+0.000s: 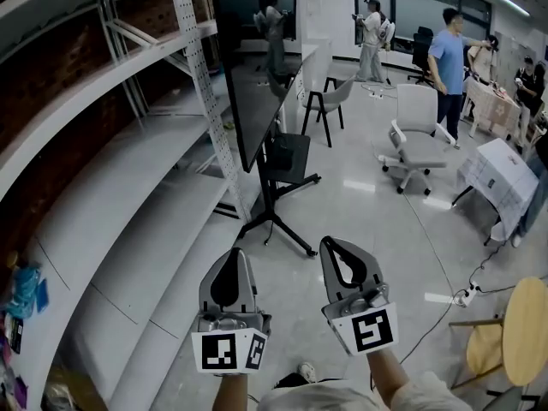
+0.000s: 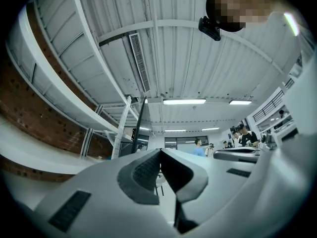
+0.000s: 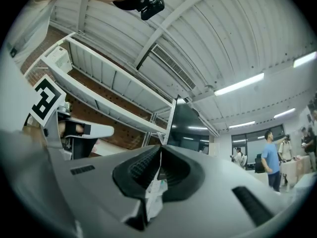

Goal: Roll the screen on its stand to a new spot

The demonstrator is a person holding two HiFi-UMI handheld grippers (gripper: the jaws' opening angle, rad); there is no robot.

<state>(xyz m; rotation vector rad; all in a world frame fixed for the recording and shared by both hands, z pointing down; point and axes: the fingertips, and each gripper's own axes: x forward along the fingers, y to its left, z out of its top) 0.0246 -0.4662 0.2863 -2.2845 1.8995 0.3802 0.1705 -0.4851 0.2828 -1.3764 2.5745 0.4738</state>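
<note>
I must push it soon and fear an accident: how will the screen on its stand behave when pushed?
The screen looks large and sits high on a thin post, so it is probably top-heavy and may tip. Its spread legs on the glossy floor should likely roll easily.

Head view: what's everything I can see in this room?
Screen on stand: one, black, centre, beside the shelving.
Shelving: one run, white, left.
Office chair: one, white, right of centre.
Side chair: one, grey with black legs, behind the screen.
Draped table: one, white cloth, right.
Round wooden top: one, tan, lower right edge.
Power strip: one, white, floor, lower right.
People: several, far end.
Left gripper: one, grey, shut, bottom centre.
Right gripper: one, grey, shut, beside it.
</note>
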